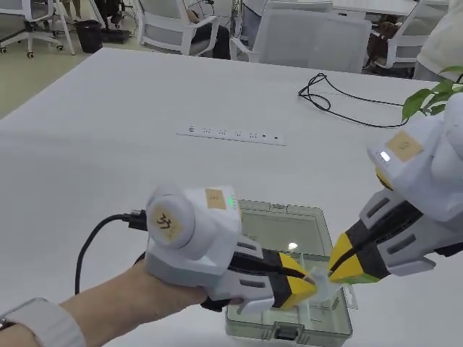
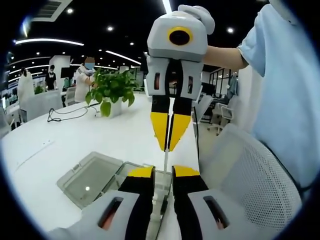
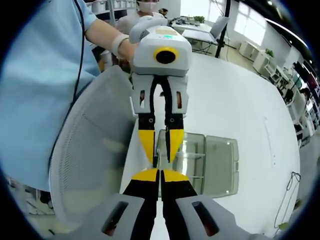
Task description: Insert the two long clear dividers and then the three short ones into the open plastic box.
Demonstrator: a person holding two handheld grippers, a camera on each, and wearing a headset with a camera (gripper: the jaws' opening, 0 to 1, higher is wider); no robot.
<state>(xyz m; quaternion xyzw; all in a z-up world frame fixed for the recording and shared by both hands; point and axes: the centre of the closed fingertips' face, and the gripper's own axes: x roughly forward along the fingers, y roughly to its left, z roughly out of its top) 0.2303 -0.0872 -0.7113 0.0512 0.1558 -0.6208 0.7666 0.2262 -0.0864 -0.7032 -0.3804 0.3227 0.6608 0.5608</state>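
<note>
The open clear plastic box (image 1: 249, 324) sits at the table's near edge, its lid (image 1: 278, 228) laid flat behind it. Over the box's right end a clear divider (image 1: 323, 283) hangs upright between both gripper tips. My right gripper (image 1: 334, 273) comes in from the right and is shut on the divider's edge. My left gripper (image 1: 309, 283) faces it from the left, its fingers narrowly apart around the same divider. The left gripper view has the divider (image 2: 165, 161) edge-on, the right gripper (image 2: 168, 146) pinching it from above, and the box (image 2: 129, 172) below. In the right gripper view the left gripper (image 3: 161, 156) straddles the divider (image 3: 161, 142).
A white power strip (image 1: 231, 134) lies mid-table, with a black cable (image 1: 333, 101) at the back right and a green plant (image 1: 434, 94) beside it. A white mesh chair (image 2: 250, 170) stands by the person at the table's near side. Office chairs line the far edge.
</note>
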